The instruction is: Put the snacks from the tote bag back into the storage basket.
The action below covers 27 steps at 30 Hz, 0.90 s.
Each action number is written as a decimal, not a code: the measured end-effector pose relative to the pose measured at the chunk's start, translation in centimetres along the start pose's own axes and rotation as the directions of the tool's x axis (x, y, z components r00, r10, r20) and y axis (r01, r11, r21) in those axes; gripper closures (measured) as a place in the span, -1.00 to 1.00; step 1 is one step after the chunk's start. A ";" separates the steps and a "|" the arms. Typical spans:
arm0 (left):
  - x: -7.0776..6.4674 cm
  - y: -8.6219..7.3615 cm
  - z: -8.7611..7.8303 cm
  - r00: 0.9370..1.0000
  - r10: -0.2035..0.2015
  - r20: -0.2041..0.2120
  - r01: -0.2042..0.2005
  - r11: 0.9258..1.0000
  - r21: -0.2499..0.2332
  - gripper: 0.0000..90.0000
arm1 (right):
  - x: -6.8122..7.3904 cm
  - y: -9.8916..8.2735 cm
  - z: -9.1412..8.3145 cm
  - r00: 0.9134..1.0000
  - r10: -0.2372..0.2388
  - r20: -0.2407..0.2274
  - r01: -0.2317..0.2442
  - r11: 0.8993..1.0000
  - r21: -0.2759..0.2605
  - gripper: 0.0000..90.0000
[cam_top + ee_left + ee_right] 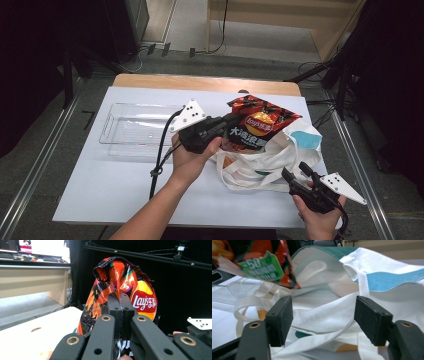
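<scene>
Left gripper [231,120] is clamped on the red-orange Lay's chip bag [260,122]; in the left gripper view the two jaws meet with a fold of the bag's foil pinched between them, and the bag [120,290] stands up past the jaw tips, crumpled at the top. In the high view the bag is held above the mouth of the white tote bag [270,160], which lies slumped on the white table cover [100,190] with its handles spilled toward the near edge and a blue panel at its far right. Right gripper [292,175] sits low at the tote's near right corner; its jaws stand wide apart with nothing pressed between the pads. In the right gripper view a white strap of the tote [324,322] runs across the gap between the pads without visible contact, and the chip bag's lower corner [262,262] hangs above at upper left. A clear plastic tray [135,130] rests on the table cover to the left, apart from both bags.
</scene>
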<state>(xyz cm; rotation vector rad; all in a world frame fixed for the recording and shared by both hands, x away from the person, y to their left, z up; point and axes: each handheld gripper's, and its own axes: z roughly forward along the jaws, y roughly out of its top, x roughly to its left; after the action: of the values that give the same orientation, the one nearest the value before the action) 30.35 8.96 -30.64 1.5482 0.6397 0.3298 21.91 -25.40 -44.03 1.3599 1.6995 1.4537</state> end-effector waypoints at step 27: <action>5.4 1.6 -8.0 0.985 -0.030 -0.170 0.021 0.998 -0.054 1.00 | 0.7 -0.4 0.6 0.999 -0.038 -0.035 0.039 0.998 0.039 -0.55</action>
<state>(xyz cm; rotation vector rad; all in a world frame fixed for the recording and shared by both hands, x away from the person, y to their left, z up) 30.41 18.69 -29.27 1.4706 0.7785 0.4599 22.02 -24.44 -44.40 1.3222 1.7751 1.4368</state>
